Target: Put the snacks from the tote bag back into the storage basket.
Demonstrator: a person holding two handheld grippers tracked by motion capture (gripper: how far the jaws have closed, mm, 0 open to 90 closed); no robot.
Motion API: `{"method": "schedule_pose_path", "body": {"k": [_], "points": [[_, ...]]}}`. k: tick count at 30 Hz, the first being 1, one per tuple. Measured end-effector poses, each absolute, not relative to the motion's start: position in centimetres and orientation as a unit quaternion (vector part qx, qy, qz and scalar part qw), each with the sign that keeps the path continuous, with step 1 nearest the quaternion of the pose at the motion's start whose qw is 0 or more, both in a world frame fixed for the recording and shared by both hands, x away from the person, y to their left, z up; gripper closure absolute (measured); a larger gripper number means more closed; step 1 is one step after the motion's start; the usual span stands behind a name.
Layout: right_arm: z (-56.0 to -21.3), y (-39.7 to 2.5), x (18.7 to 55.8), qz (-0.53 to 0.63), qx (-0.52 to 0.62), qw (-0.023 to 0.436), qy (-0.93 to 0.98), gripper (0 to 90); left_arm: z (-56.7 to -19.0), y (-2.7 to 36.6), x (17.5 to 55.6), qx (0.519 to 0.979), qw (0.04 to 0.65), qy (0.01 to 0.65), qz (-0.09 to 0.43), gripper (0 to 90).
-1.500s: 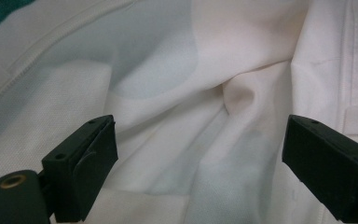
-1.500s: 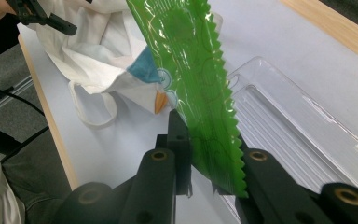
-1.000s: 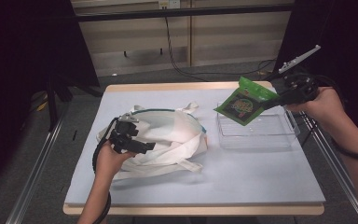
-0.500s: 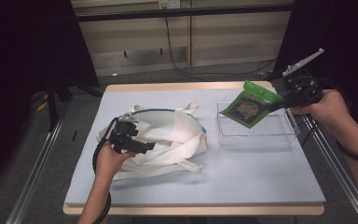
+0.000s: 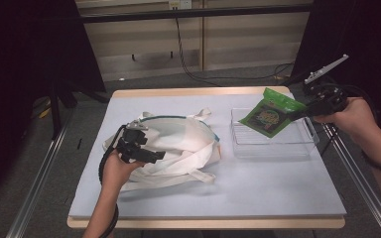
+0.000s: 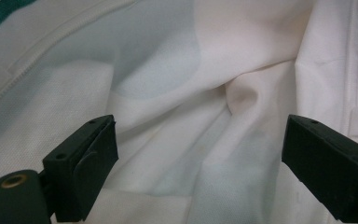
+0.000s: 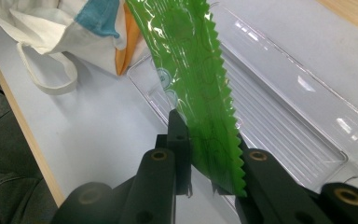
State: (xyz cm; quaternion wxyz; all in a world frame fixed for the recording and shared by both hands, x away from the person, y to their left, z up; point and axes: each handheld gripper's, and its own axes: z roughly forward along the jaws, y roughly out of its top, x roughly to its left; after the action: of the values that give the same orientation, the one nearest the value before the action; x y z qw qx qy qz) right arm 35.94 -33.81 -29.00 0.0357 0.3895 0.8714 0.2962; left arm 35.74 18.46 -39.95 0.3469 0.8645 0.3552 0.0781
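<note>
A green snack packet [image 5: 269, 114] hangs tilted over the clear plastic tray [image 5: 302, 144] at the table's right. My right gripper [image 5: 301, 112] is shut on the packet's serrated edge [image 7: 214, 140], holding it in the air above the tray [image 7: 279, 116]. A white cloth tote bag [image 5: 178, 141] with a teal rim lies at the table's left. My left gripper [image 5: 151, 154] rests on the bag, open, with the white cloth [image 6: 196, 121] spread between its jaws [image 6: 200, 168] and nothing pinched.
The bag's loose handles [image 5: 178, 179] trail toward the table's front. A blue and orange patch of the bag [image 7: 107, 28] lies next to the tray's near corner. Pale blue table surface [image 5: 258, 188] stretches in front of the tray. Metal rails run along both table sides.
My right gripper has carried the green packet to the right and slightly down, from the tray's left part toward its middle. The left gripper and bag have stayed still.
</note>
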Motion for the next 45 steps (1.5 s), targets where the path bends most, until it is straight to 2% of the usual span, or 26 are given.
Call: {"method": "schedule_pose_path", "body": {"k": [45], "points": [[-31.7,-32.6,36.1,0.259,0.35,0.045,0.899,79.9,-40.0,18.4,35.7,0.861,0.35,0.359,0.083,10.7]]}}
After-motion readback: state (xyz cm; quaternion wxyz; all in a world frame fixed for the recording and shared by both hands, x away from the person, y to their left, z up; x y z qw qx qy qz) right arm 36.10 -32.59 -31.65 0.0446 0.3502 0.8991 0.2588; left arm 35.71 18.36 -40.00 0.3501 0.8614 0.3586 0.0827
